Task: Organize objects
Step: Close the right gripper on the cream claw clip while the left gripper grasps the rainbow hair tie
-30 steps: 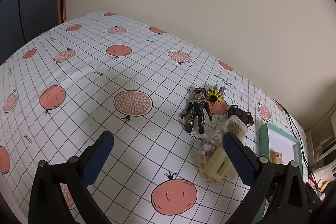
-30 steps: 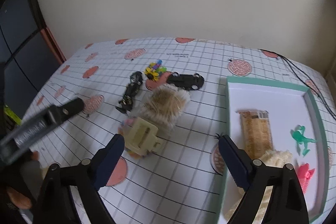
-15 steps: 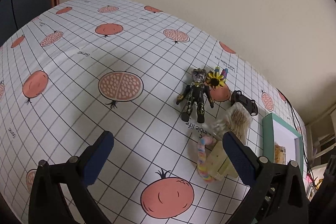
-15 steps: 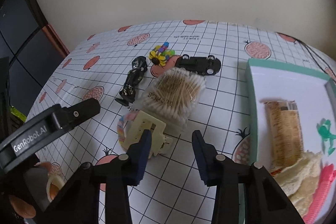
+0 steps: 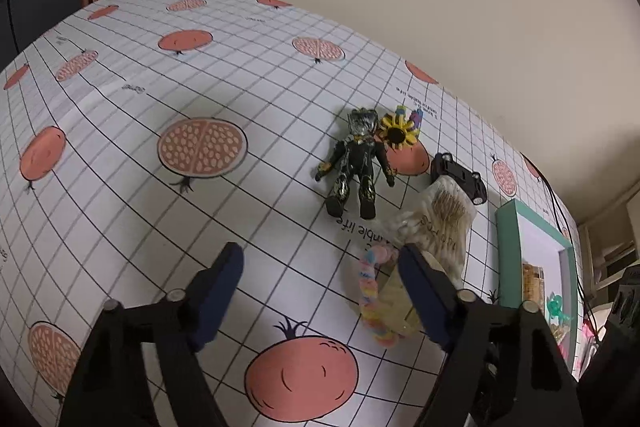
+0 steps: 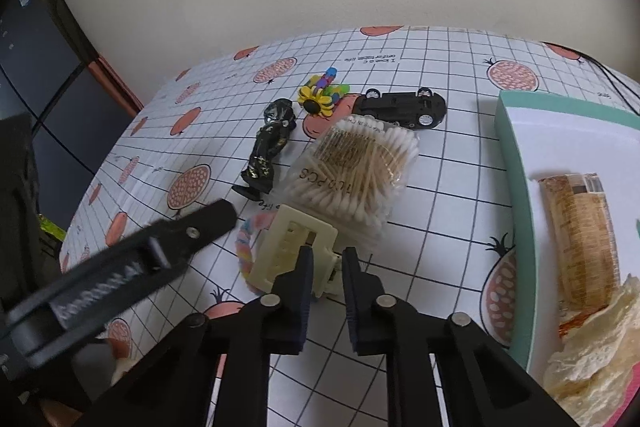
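While the left gripper (image 5: 320,293) hovers with jaws apart, the right gripper (image 6: 325,269) has its jaws clamped on the cream hair clip (image 6: 290,251), which lies on the surface (image 6: 440,187) beside the cotton swabs (image 6: 356,163).

One toy figure (image 6: 269,155), one toy car (image 6: 404,107), one swab pack (image 6: 356,171), one hair claw (image 6: 292,251), one sunflower clip (image 6: 317,101).

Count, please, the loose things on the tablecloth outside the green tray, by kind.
Toys: 2, the black figure and the black car.
Hair things: 3, the cream claw clip, the pastel hair tie, the sunflower clip.
Cotton swab packs: 1.
Total: 6.
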The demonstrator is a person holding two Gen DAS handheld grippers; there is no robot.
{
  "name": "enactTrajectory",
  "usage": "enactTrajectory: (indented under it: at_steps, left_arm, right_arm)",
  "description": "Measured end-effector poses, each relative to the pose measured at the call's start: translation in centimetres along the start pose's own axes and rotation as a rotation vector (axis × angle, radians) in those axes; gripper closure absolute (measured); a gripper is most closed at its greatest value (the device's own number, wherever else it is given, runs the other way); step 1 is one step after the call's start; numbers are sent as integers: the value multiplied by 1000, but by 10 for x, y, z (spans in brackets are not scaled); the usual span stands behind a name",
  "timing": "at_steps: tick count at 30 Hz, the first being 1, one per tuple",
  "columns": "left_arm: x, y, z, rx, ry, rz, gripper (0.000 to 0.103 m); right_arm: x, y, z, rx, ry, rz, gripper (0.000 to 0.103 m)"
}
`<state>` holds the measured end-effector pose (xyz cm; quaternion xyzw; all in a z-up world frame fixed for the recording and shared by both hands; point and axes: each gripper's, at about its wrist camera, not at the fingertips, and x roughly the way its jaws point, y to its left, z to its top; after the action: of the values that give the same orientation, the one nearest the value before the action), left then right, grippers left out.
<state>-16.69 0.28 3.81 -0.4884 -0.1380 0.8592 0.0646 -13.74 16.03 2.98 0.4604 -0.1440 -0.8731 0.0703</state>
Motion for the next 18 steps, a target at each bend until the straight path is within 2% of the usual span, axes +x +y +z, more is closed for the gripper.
enactTrajectory:
  at_steps: [3, 10, 13, 15, 18]
  left_arm:
    - [4, -2, -2, 2, 15, -9, 39]
    - [10, -7, -4, 11, 40, -56, 58]
    - [14, -9, -7, 12, 53, -73, 74]
    - [15, -11, -7, 10, 56, -75, 90]
    - [16, -12, -9, 17, 58, -74, 95]
  right_arm:
    - [0, 0, 0, 9, -3, 7, 89]
    - [1, -3, -1, 27, -2, 25, 89]
    - [1, -4, -1, 33, 1, 28, 91]
    - [2, -4, -1, 36, 2, 30, 92]
    - [0, -4, -2, 39, 6, 38, 94]
